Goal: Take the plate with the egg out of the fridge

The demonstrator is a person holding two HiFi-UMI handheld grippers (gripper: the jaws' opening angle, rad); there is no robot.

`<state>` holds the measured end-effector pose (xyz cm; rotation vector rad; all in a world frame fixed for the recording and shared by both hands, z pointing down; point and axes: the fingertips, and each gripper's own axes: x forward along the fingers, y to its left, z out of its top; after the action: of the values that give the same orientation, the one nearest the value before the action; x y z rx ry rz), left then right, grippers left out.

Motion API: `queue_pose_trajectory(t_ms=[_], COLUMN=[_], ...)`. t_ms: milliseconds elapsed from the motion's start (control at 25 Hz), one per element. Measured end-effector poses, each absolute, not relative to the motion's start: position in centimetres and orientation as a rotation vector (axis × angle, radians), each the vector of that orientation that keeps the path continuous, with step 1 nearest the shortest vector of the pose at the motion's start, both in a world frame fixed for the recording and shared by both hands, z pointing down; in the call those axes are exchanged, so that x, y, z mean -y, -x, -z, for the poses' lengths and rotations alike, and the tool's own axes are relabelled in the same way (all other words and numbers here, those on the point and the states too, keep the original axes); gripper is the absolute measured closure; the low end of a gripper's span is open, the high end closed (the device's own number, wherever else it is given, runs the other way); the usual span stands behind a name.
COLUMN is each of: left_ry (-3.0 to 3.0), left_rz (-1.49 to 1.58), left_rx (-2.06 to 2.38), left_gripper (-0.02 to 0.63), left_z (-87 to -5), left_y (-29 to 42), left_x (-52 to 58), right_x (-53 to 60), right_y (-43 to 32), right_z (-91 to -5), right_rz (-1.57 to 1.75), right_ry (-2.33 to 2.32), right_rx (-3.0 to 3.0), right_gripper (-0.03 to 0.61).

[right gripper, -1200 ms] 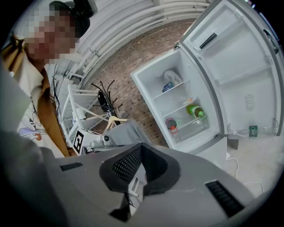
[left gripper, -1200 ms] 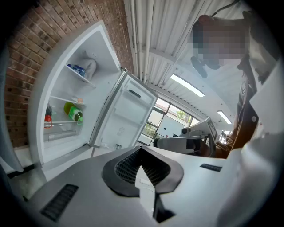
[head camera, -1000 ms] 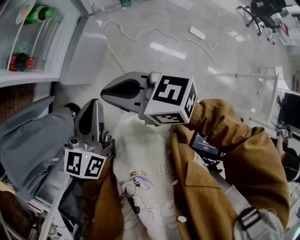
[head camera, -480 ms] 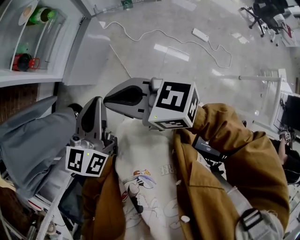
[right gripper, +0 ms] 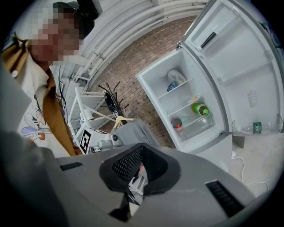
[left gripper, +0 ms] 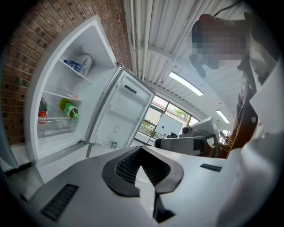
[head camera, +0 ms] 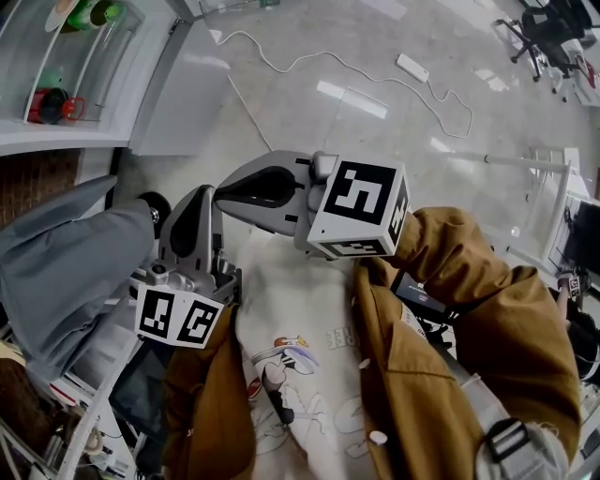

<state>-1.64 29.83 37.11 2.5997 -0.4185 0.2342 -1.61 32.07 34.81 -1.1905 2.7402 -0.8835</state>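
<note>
The left gripper point(left gripper: 141, 153) has its two black, ribbed pads pressed together into a point, with nothing between them. The right gripper point(right gripper: 142, 150) is the same, its textured pads meeting and empty. In the head view both smooth grey grippers are held close to the person's chest, near each other, each carrying a white cube printed with black square markers. Both are well apart from the white fridge point(left gripper: 53, 66), which stands against a rough red-brown brick wall point(right gripper: 146, 57) with its door point(left gripper: 126, 111) swung wide. On a thin upper shelf lies a flat pale plate point(head camera: 58, 11) with something small and orange on it, too small to make out as an egg. On the shelf below, a green bottle point(right gripper: 200, 108) lies on its side, and a red cup point(right gripper: 176, 122) sits lower down. The person wears a brown jacket point(head camera: 450, 309) over a cream shirt point(head camera: 291, 328) with a cartoon print. A white cable point(head camera: 309, 61) snakes across the glossy pale floor point(head camera: 281, 112) to a power strip point(head camera: 412, 67).
</note>
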Motion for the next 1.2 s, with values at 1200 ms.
queue_pose_trajectory(t_ms=[1200], left_ry=[-2.538], left_rz=[-0.257], left_rx=[0.531], left_gripper=[0.606], left_z=[-39.6], left_y=[-5.3], left_x=[-28.2], right_x=[-31.2], right_y=[-5.9], right_z=[-36.7], right_rz=[0.955], right_ry=[1.065], right_rx=[-2.631], right_gripper=[0.572])
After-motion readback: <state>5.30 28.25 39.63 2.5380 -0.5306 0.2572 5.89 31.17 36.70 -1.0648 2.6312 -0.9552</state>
